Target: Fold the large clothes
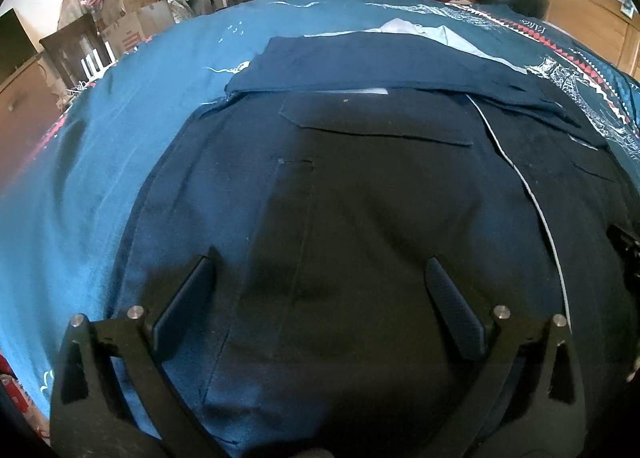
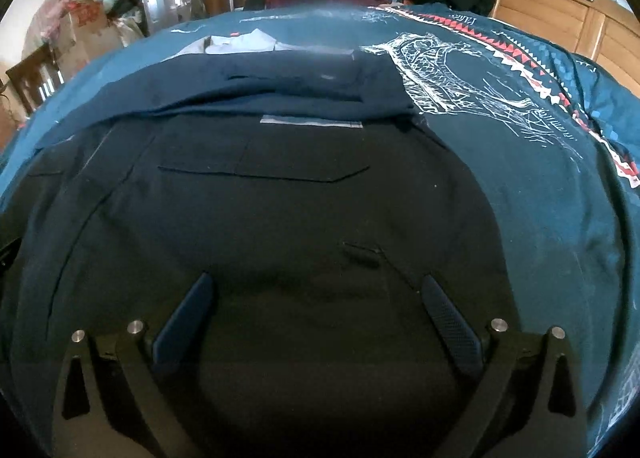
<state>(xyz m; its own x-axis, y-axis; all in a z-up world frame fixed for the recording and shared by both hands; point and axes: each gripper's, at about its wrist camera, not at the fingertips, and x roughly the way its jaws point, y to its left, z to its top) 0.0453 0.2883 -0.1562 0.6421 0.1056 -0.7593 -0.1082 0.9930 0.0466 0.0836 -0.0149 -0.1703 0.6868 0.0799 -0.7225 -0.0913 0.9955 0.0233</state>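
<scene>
left wrist view: left gripper (image 1: 318,270) jaws spread wide, nothing between, low over dark navy garment (image 1: 360,197) lying flat on teal bedspread (image 1: 100,161). right wrist view: right gripper (image 2: 316,286) likewise spread, empty, over same garment (image 2: 280,217). far part of garment already folded back, light lining showing. risk: pinch takes only top layer, or bedspread too, so fold drags crooked; pocket flap (image 1: 372,119) may bunch.
</scene>
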